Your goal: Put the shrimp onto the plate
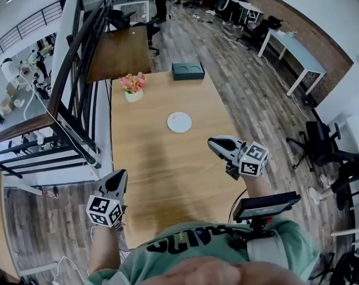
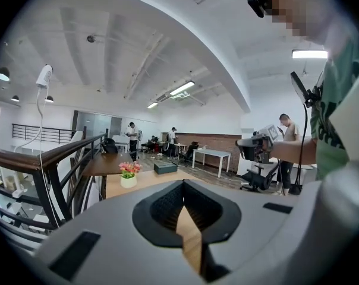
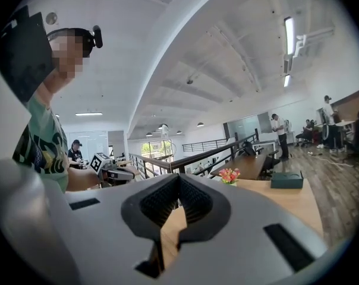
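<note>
A small white plate [image 1: 179, 122] lies in the middle of the long wooden table [image 1: 161, 177]. A faint pinkish mark shows on it; I cannot make out a shrimp anywhere. My left gripper [image 1: 121, 174] hovers over the table's near left edge, jaws shut and empty. My right gripper [image 1: 213, 141] hangs over the right side, a little nearer than the plate, also shut on nothing. In the left gripper view the left gripper [image 2: 183, 186] has its pads meeting at the tip. In the right gripper view the right gripper [image 3: 178, 180] looks the same. The plate is hidden in both gripper views.
A white pot of pink flowers [image 1: 133, 88] stands at the table's far left, and a dark green box [image 1: 188, 70] sits at the far end. A black railing [image 1: 78, 70] runs along the left. Office chairs [image 1: 319, 144] stand to the right.
</note>
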Demonstrator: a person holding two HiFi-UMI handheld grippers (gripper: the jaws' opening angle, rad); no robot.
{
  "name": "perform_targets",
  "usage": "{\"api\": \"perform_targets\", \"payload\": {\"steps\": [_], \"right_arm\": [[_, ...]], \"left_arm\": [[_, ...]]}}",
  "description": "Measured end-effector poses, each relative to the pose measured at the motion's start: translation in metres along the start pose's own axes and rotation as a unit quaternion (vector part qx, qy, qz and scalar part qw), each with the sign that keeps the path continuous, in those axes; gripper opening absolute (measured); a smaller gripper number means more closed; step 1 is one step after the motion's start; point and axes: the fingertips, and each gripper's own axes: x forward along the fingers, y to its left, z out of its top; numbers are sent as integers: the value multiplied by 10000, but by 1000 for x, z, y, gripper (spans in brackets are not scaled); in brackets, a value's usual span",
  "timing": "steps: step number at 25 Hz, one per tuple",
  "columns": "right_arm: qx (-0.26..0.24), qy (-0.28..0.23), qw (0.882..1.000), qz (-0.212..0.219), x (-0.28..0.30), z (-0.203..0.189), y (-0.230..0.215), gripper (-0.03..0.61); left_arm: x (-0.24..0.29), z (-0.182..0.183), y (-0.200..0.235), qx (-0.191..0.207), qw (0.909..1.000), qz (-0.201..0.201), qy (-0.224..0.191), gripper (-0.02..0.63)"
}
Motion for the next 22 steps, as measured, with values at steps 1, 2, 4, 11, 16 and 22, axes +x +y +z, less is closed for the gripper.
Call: {"api": "perform_targets", "payload": {"steps": [1, 2, 4, 11, 16, 22], "right_arm": [[6, -30, 10000, -22, -14, 1, 0, 8], [3, -50, 10000, -31, -29, 0, -2, 8], [-9, -39, 10000, 15, -57, -1, -9, 8], [94, -91, 9999, 25, -193, 14, -7, 8], [-9, 6, 9994, 337, -264, 0, -6, 8], [51, -55, 9955, 944, -281, -8, 22, 8]], "left_arm": [[0, 3, -11, 13, 10000, -25, 7, 6], [2, 6, -23, 23, 10000, -36, -4, 6], [8, 8, -53, 3, 10000, -23, -75, 6], [25, 45, -198, 96, 9994, -259, -230, 6], [29, 45, -296, 246, 9985, -156, -455, 6], [-5, 39, -333, 204, 9991, 283, -248, 6]]}}
